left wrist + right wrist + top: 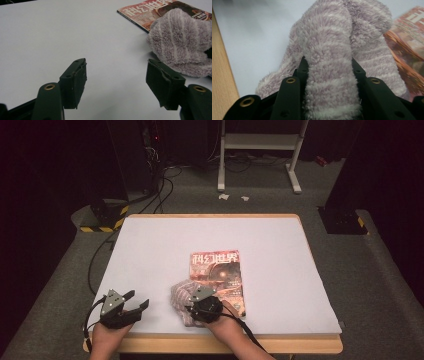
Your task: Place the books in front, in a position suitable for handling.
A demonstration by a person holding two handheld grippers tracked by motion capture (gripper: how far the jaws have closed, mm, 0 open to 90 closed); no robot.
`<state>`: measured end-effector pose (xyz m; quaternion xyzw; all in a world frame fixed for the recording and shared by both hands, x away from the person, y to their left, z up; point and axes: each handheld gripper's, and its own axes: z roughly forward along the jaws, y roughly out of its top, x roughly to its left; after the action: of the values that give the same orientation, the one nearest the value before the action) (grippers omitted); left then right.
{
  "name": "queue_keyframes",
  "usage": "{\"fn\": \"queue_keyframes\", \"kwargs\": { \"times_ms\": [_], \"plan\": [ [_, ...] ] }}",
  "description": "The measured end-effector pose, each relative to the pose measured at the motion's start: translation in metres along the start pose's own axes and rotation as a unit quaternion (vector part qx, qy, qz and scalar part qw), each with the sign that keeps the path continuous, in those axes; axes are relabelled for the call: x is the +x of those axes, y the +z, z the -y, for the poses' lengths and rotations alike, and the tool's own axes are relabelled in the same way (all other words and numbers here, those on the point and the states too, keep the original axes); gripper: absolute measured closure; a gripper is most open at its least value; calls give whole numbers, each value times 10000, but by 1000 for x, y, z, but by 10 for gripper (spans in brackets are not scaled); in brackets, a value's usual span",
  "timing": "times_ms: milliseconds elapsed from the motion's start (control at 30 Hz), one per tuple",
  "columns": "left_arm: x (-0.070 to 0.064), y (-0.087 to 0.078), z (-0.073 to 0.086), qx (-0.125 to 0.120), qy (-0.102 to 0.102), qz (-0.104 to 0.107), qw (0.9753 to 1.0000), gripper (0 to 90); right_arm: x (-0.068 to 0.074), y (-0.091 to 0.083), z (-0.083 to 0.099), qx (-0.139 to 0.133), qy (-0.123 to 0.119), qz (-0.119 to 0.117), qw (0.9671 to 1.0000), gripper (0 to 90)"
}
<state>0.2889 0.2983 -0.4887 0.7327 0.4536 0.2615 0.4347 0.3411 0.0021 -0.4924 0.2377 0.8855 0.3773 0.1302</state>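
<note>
Right gripper (192, 306) is clamped on the fuzzy lilac sock (181, 292) down at the near edge of the table (150, 245), jaws pinched on a thick fold of the fabric (the right gripper view has that fold bulging up between the two black jaws, w/ the rest of the sock (362, 37) flopped beyond). The sock sits at the near-left corner of the magazine (219, 275), partly draped over its cover, the rest on the pale tabletop. Left gripper (136, 301) hangs over bare table well to the left of the sock, jaws spread wide w/ nothing between them; in the left gripper view the sock (180, 42) lies ahead & to the right, lapping onto the magazine (140, 12), clear of the jaws. Person's hands (231, 330) come in from the bottom edge.
</note>
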Motion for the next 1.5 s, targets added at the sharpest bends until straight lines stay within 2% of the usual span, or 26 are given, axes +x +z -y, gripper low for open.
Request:
{"fn": "queue_keyframes", "kwargs": {
  "times_ms": [300, 333, 467, 600, 633, 700, 967, 1067, 1267, 1500],
  "plan": [
    [-8, 16, -9, 36, 156, 173, 9997, 331, -18, -14, 15, 24, 217, 250, 9994, 640],
    [-11, 22, -12, 51, 201, 246, 9995, 331, -25, -20, 21, 18, 313, 372, 9988, 639],
    [-17, 35, -18, 73, 309, 386, 9987, 330, -35, -32, 33, 27, 497, 561, 9972, 639],
    [-23, 45, -25, 68, 401, 492, 9980, 331, -43, -45, 45, 42, 665, 802, 9946, 639],
    [-23, 45, -25, 68, 401, 492, 9980, 330, -43, -45, 45, 42, 665, 802, 9946, 639],
    [-27, 51, -29, 47, 441, 573, 9974, 330, -51, -56, 55, 55, 799, 982, 9919, 639],
    [-35, 62, -36, 37, 540, 704, 9961, 330, -67, -78, 74, 74, 1095, 1325, 9851, 639],
    [-37, 64, -37, 52, 582, 726, 9956, 330, -69, -82, 77, 80, 1126, 1409, 9836, 639],
    [-33, 57, -34, 39, 548, 648, 9964, 330, -69, -79, 73, 106, 1062, 1415, 9842, 638],
    [-22, 41, -25, 27, 397, 457, 9982, 329, -59, -62, 56, 118, 787, 1170, 9899, 636]
  ]
}}
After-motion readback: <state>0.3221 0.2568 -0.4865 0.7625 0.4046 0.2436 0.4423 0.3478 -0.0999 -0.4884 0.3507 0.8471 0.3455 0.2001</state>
